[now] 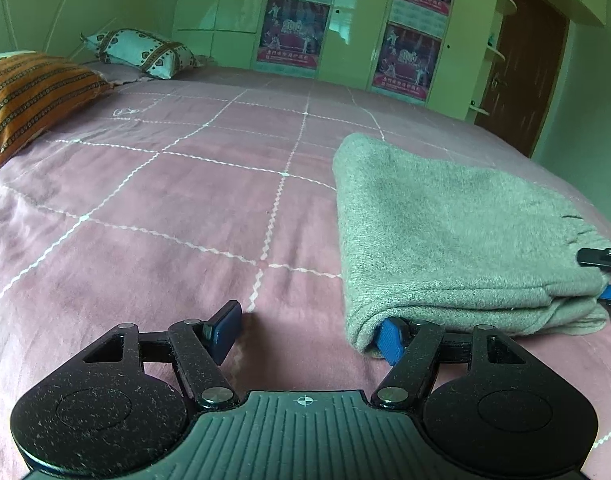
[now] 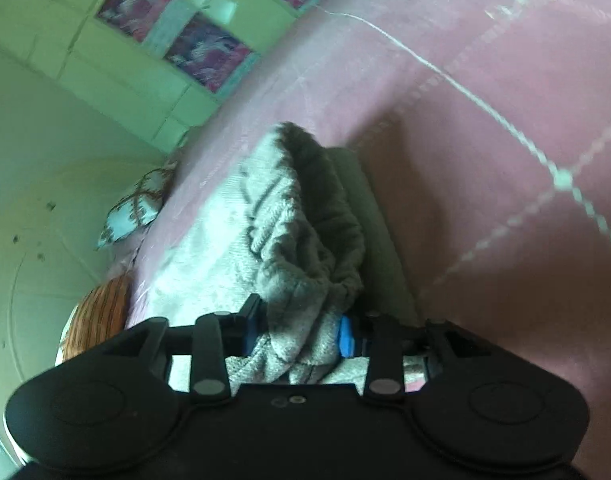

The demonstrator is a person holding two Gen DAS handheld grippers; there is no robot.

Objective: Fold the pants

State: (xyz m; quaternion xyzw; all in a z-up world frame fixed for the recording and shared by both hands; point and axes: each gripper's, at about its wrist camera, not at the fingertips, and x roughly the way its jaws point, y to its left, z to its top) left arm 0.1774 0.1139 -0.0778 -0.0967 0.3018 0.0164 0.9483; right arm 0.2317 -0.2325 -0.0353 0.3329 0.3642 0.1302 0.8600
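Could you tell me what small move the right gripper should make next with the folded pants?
Probably open the right gripper fully and draw it back: the grey pants already lie folded on the bed, the left gripper stands open, and cloth is still bunched between the right fingers.

Soft, even daylight fills both views, with a green cast over the walls and the wardrobe (image 1: 345, 20). Its glossy doors carry pale glare patches. The left wrist view is sharp in the middle: the bed (image 1: 165, 200) shows crisp stitch lines and the pants (image 1: 445, 240) a clear weave. Straight lines bow toward the edges, and the corners go black. The right wrist view is tilted and smeared by motion blur; its posters (image 2: 193, 44) are illegible. There the pants (image 2: 289, 232) cast a broad, soft shadow on the bed (image 2: 485, 100).
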